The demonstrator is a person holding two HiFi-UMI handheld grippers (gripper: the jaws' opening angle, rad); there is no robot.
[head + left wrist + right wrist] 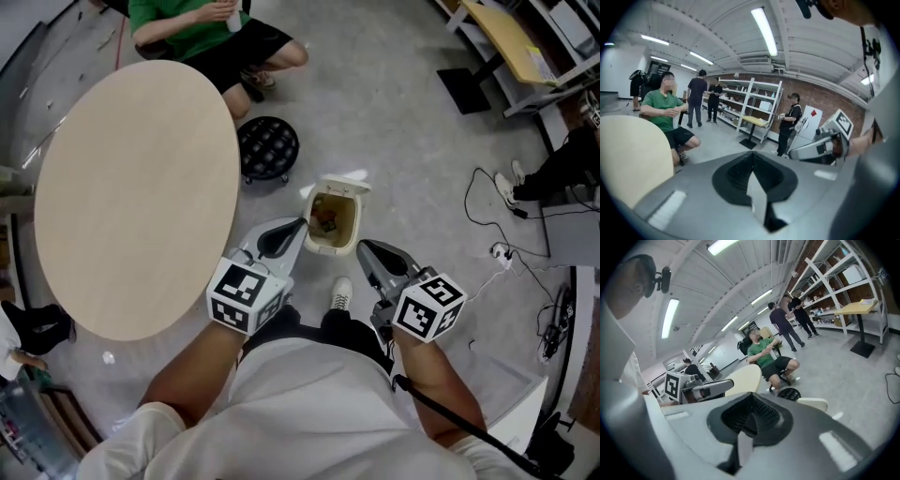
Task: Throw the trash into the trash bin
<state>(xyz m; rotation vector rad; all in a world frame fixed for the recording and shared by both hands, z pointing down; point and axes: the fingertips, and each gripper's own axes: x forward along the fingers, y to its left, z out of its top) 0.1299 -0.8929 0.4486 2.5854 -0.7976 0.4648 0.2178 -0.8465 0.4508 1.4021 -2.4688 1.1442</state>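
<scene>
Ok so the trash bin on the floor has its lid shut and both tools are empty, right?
Not quite. The trash bin has its lid open, with trash showing inside, as the head view shows. It does stand on the floor, and the left tool and right tool are both empty.

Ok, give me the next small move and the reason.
Probably lower the right tongs and tip the lid shut: they and the left tongs are shut and empty, trash already lies in the open bin, and none shows on the table.
</scene>
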